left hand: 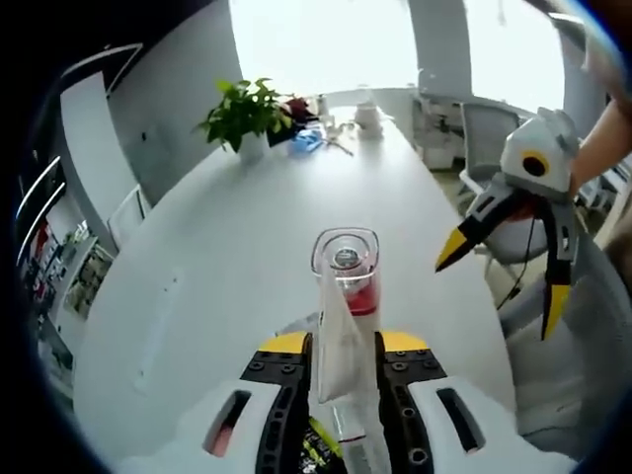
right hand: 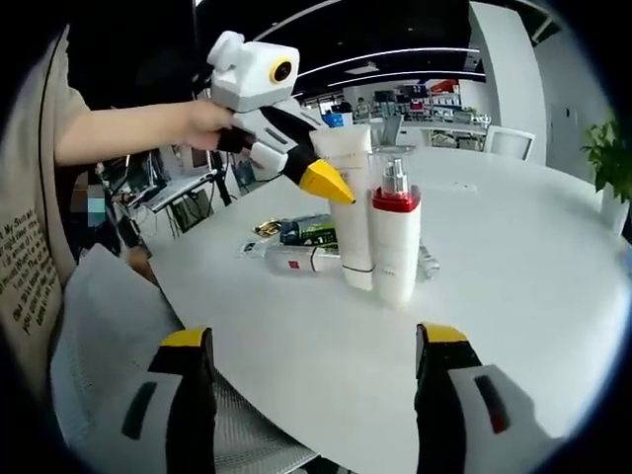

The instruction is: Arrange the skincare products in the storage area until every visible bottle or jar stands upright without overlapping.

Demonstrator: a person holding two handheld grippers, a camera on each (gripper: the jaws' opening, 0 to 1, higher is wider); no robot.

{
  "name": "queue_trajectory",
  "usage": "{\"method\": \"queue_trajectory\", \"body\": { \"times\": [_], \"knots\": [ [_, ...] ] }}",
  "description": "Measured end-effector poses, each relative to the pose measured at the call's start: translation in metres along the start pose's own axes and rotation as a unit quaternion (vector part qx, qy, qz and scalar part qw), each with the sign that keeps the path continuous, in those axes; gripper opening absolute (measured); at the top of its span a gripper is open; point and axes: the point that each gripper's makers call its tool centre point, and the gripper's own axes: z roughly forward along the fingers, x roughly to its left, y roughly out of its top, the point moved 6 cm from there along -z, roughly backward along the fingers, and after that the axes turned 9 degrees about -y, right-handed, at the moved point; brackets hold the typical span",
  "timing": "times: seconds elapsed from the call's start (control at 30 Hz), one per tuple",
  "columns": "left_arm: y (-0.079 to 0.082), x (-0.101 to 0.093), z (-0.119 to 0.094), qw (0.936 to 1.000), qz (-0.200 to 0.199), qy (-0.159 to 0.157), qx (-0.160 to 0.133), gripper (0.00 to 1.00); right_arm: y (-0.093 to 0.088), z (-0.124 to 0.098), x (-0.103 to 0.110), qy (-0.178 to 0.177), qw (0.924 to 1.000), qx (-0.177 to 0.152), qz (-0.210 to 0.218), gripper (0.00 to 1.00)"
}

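Note:
My left gripper point(left hand: 344, 346) is shut on a white tube point(left hand: 339, 331) that stands upright on the white table point(left hand: 227, 276). Right beyond it stands a white pump bottle point(left hand: 348, 269) with a red collar and clear cap. In the right gripper view the tube point(right hand: 353, 212) and the pump bottle point(right hand: 396, 242) stand side by side, touching or nearly so. The left gripper point(right hand: 334, 180) grips the tube near its top. Behind them lie a white-and-red tube point(right hand: 294, 258) and a dark green product point(right hand: 312, 232). My right gripper point(right hand: 314, 341) is open and held back; it also hangs open at the table's edge point(left hand: 502, 286).
A potted plant point(left hand: 245, 114) and small clutter stand at the table's far end, with a chair point(left hand: 489, 133) beside it. A person's arm point(right hand: 128, 133) reaches in from the left, above a grey chair point(right hand: 99, 326). Plant leaves point(right hand: 612, 158) show at the right edge.

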Motion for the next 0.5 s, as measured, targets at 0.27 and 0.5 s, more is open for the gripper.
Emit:
{"method": "queue_trajectory", "body": {
  "times": [0.27,0.5],
  "knots": [
    [-0.013,-0.010,-0.022,0.9987,-0.043,0.021,-0.019,0.43,0.007,0.000,0.004,0.004,1.0000,-0.003,-0.007,0.85],
    [-0.035,-0.032,-0.045,0.9939,-0.097,0.040,-0.034,0.56,0.015,-0.004,0.006,0.001,0.9999,-0.012,0.002,0.88]
  ]
}}
